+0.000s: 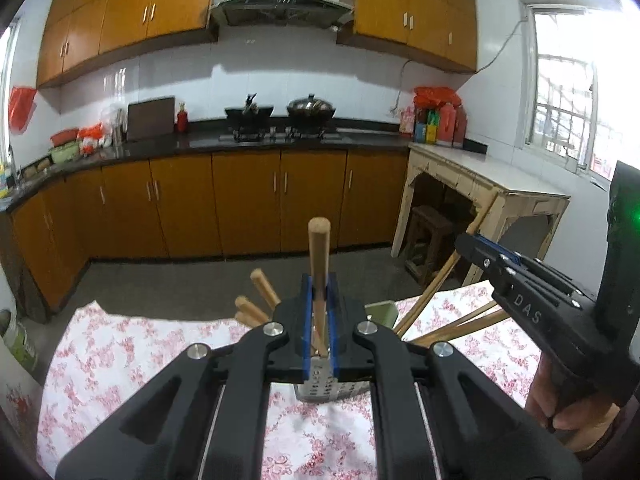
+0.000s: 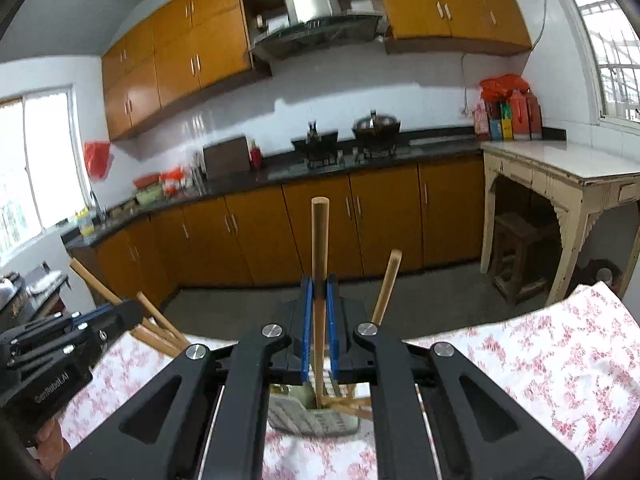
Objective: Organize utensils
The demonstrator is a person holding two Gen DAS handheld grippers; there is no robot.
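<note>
In the left wrist view my left gripper (image 1: 320,285) is shut on a thick round wooden handle (image 1: 319,240) that stands upright. Its lower end goes down into a perforated metal utensil holder (image 1: 320,390) right under the jaws. Other wooden handles (image 1: 262,283) lean out of the holder to the left. In the right wrist view my right gripper (image 2: 320,285) is shut on a long chopstick (image 2: 320,232), whose tip reaches into the holder (image 2: 316,420). Another chopstick (image 2: 386,288) leans out on the right. The left gripper (image 2: 120,312) shows at the left edge.
The holder stands on a table with a red floral cloth (image 1: 140,340), whose far edge drops to the grey floor. A green compartment (image 1: 382,312) and more chopsticks (image 1: 460,326) sit beside the holder. A hand (image 1: 568,412) holds the right gripper (image 1: 466,242). A cream side table (image 1: 480,184) stands far right.
</note>
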